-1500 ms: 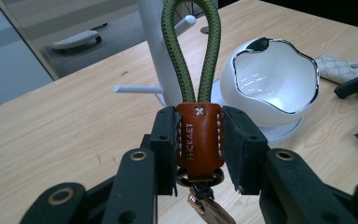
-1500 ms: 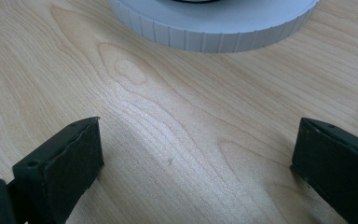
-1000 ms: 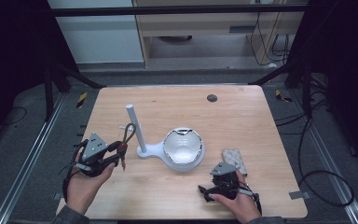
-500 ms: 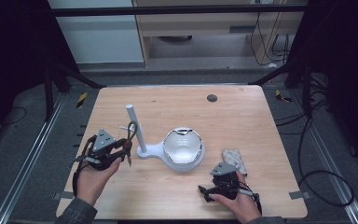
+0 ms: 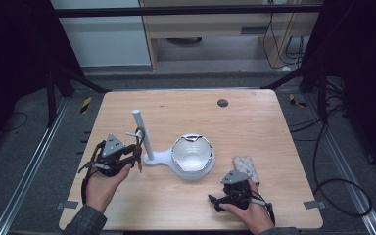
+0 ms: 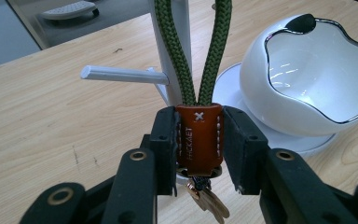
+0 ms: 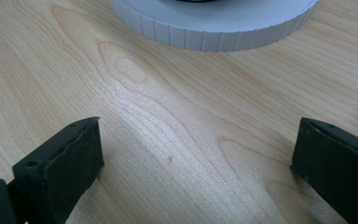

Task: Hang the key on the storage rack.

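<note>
Tool [image 6: 198, 140] level — clamped on keychain [image 6: 199, 135]

The left gripper [image 5: 138, 152] sits at the table's left side, carried in the person's left hand [image 5: 102, 183] with the forearm coming up from the bottom edge — its two black jaws are clamped tight, pads pressing from both sides on what they hold. The right gripper [image 5: 214, 199] lies low near the table's front right in the right hand [image 5: 247, 213], pointing leftward — jaws spread wide apart with nothing between them.
</note>
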`<control>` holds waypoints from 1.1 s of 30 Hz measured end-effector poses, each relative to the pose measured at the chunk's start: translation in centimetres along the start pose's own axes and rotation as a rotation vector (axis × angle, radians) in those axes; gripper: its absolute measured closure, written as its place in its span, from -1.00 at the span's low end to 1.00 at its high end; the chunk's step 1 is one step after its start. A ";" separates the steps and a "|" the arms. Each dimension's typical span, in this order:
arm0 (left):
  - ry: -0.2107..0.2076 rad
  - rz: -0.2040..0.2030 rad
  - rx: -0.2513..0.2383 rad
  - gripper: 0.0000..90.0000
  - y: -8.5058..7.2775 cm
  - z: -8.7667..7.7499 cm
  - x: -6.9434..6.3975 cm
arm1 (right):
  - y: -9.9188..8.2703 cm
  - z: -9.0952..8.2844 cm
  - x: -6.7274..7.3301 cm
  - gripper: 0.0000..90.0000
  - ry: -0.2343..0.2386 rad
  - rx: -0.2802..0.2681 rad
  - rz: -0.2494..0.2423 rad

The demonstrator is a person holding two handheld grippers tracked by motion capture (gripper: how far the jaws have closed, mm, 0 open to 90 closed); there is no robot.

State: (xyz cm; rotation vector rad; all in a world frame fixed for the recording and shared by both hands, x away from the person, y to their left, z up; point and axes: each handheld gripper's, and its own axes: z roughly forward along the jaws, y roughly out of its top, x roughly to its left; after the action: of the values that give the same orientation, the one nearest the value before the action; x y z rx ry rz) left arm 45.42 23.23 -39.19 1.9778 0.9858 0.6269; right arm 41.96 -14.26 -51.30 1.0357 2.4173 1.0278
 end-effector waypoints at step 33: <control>-0.019 -0.057 -0.101 0.01 -1.6 0.4 -0.1 | 0.2 -0.3 -0.2 -0.85 -0.014 -0.005 0.020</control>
State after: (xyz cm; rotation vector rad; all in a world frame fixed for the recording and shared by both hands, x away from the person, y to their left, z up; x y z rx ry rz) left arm 44.99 23.54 -40.73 1.8580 0.9763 0.6135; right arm 41.98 -14.45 -50.97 1.0647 2.3964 1.0288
